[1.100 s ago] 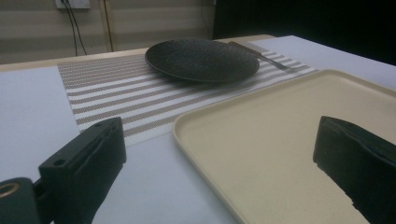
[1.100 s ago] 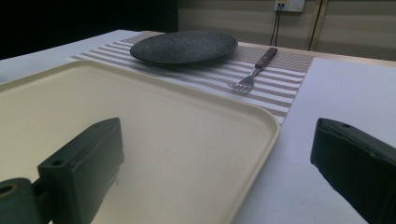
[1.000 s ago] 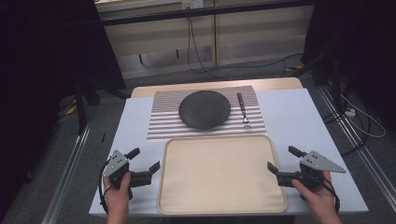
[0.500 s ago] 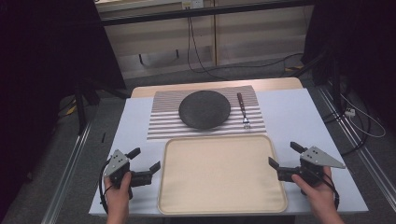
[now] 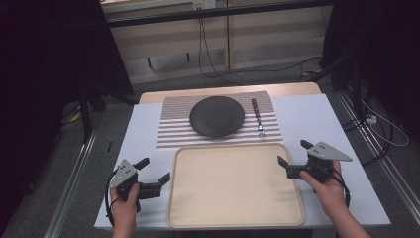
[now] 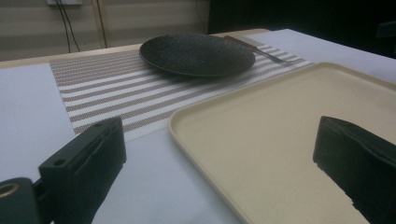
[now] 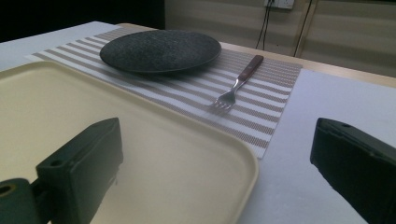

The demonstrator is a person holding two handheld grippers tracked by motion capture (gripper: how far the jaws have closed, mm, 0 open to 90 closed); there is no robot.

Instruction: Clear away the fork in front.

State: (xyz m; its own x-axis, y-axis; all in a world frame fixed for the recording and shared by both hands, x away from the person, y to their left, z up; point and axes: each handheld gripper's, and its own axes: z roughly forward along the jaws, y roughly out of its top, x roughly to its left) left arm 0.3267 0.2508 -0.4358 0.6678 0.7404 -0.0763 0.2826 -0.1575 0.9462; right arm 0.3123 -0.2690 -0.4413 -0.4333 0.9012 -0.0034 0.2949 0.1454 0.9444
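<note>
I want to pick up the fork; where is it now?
In the high view, the fork lies on the striped mat, right of the plate, behind the tray.

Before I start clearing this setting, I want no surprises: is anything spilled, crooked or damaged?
Nothing stands out. The plate and fork lie neatly on the striped mat, and the tray sits square and bare.

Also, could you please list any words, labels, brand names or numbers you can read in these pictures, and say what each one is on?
None: no readable text.
The dark plate, fork, striped placemat and beige tray bear no print.
The left tongs and right tongs show no label.
The wall socket at the back is too small to tell any marking.
</note>
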